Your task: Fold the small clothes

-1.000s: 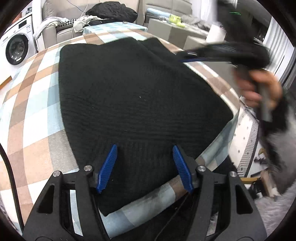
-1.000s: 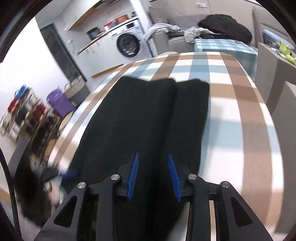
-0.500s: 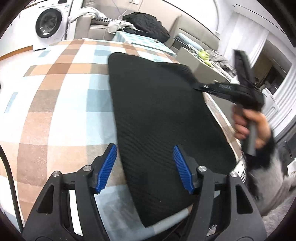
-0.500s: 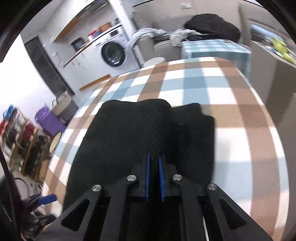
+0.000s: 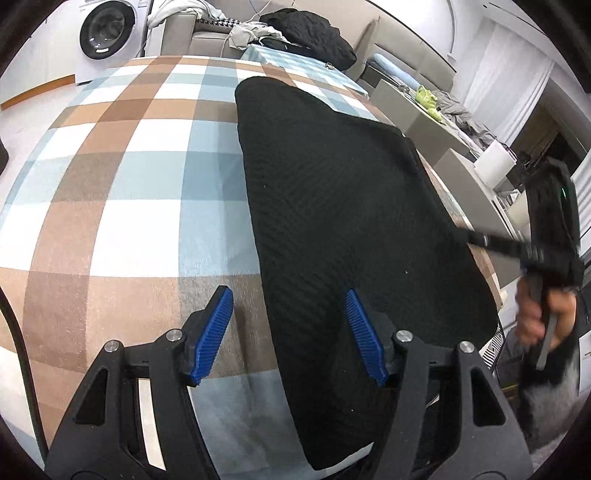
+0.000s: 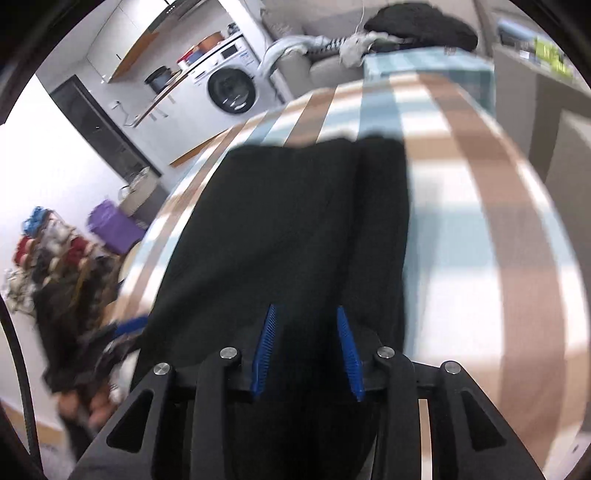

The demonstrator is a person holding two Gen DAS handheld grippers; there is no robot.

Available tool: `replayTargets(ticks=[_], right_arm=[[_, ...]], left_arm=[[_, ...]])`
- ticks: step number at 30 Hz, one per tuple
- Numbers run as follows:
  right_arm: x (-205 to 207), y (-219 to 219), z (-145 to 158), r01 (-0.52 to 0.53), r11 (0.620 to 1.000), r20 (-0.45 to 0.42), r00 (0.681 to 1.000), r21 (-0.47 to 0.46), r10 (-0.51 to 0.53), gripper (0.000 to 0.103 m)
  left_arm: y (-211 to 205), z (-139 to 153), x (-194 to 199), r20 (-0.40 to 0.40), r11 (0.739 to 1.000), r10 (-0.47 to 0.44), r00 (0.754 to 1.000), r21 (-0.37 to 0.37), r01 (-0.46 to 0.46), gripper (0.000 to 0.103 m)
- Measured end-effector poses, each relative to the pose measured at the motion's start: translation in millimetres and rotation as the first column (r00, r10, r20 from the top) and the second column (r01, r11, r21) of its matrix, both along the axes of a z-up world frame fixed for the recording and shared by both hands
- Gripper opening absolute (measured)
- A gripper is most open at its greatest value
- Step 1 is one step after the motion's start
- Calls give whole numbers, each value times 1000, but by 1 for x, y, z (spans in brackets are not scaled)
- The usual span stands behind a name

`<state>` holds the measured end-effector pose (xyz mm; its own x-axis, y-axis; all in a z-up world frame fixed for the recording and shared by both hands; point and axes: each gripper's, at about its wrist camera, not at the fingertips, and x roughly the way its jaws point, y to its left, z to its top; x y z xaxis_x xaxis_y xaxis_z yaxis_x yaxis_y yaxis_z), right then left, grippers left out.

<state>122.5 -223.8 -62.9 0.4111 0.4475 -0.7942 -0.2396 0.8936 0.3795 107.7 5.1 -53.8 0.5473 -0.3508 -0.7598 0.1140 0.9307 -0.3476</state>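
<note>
A black knit garment (image 5: 332,184) lies folded lengthwise on the checked tablecloth (image 5: 129,184). My left gripper (image 5: 291,325) is open low over the garment's near left edge: one pad is over the cloth-covered table, the other over the black fabric. In the right wrist view the garment (image 6: 280,229) runs away from me with a lengthwise fold line. My right gripper (image 6: 306,343) hovers over its near end, jaws opening, black fabric under the gap and neither pad pressing on it. A hand (image 5: 535,310) holds that gripper at the garment's right edge.
The table edge drops off to the right, beside grey boxes (image 5: 424,114) and a paper roll (image 5: 495,162). Behind the table are a washing machine (image 5: 107,29) and a sofa (image 5: 207,33) piled with clothes. A purple bin (image 6: 114,229) and a clothes rack (image 6: 44,251) stand at the left.
My left gripper slid left and rolled, so the garment's left edge now lies between its fingers. My right gripper shut half a second ago, then opened again and drew back along the garment.
</note>
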Motion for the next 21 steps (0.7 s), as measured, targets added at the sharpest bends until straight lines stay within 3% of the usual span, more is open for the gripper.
replayTargets(ticks=[1,3,5,7,9,12,15,19,21], right_arm=[[-5,5,-3,-10,1000,5,1000,-29,10,35],[-10,11,-1,-26,999,47,999,-45,28,8],[-17,13,14,-31,999,113,993,-34,34,8],[-14,13,10,-16,997,91,996,-81,23,8],[-9,13,-4,-1,991,43,999,-136,7,9],[-18,10,1,13,996,61,998,-85,-7,20],[-22,10,0,11,998,52,999,-60,-8,22],[-41,1,-4,-27,999,35,999,-23,28,24],[-56,-2,-2,-68,998,30,997,11,68,36]], left_arm=[[0,-1,1,-2,1000,-2,1000,-2,2,61],[-1,-3,2,-10,1000,3,1000,5,-3,61],[0,-2,1,-9,1000,5,1000,7,-5,61],[1,-2,-1,-6,1000,11,1000,16,-11,61],[2,-3,-1,-9,1000,9,1000,8,-9,61],[4,0,-1,0,1000,18,1000,7,-18,61],[4,6,12,20,1000,27,999,-4,-27,61],[-7,15,20,37,999,1,999,44,-3,61],[-15,19,11,54,998,-43,998,45,41,61]])
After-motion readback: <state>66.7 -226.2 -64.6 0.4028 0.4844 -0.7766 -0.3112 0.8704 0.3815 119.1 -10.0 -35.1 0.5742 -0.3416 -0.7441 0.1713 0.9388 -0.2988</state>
